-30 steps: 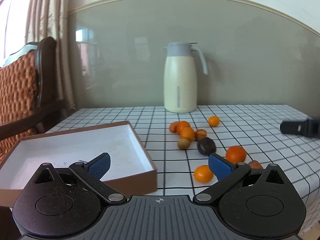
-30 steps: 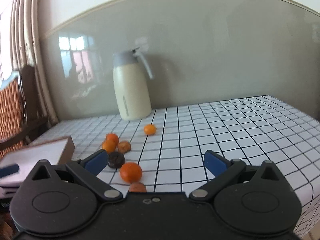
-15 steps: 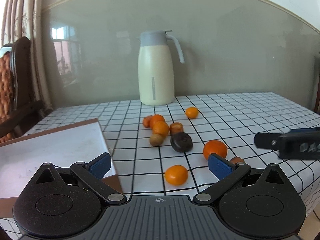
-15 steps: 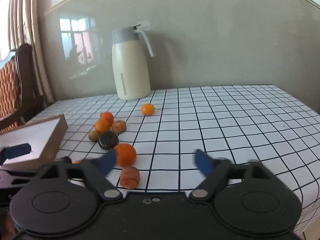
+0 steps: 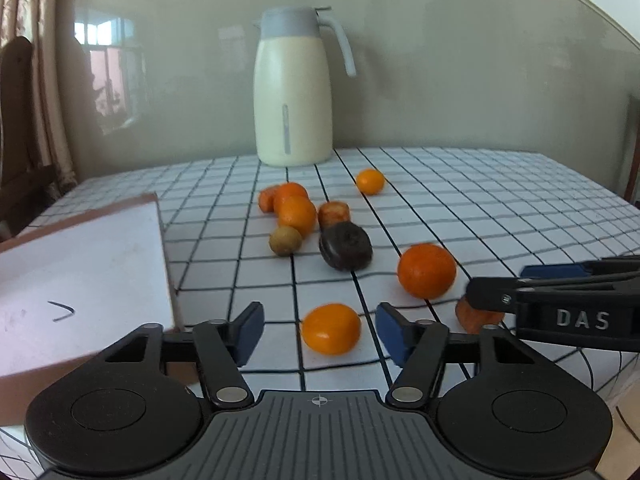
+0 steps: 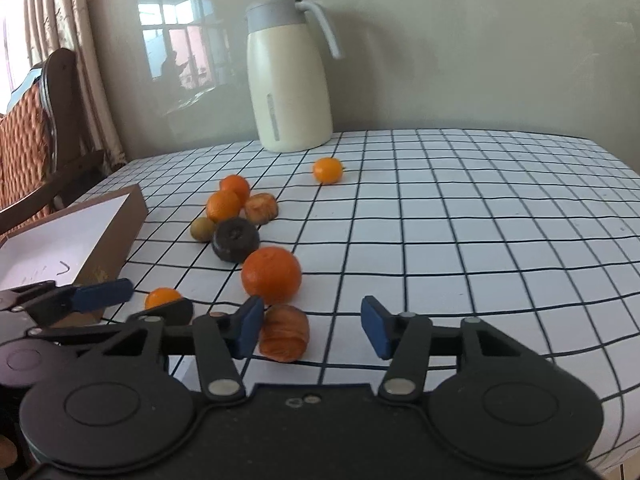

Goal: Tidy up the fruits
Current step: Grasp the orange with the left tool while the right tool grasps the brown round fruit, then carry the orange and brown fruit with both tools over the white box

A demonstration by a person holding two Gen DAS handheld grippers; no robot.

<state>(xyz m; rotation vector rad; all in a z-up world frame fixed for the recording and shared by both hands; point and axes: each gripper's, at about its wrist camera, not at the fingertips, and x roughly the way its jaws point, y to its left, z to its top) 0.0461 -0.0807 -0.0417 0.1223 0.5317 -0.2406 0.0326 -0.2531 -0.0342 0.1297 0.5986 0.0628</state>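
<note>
Left gripper [image 5: 319,330]: jaws wide apart, holding nothing; a small orange [image 5: 331,329] sits on the cloth [image 5: 500,200] between the blue pads, touching neither. Box [image 5: 80,272] just left of it, white inside, one pen mark.

Right gripper [image 6: 312,330]: jaws wide apart, empty. A ridged orange-brown fruit [image 6: 285,333] lies just beside its left pad; contact unclear. Big orange [image 6: 271,275] just beyond that.

Cluster mid-table: dark round fruit [image 5: 345,246], olive-brown fruit [image 5: 285,240] left of it, two oranges [image 5: 297,215] behind, small brown fruit [image 5: 334,213] beside them. One more reddish piece [image 5: 267,199] at the cluster's far left. Lone orange [image 5: 370,181] apart, nearer the jug [image 5: 294,88]. All fruit on the cloth, none in the box

Chair [image 6: 36,132] at left edge
</note>
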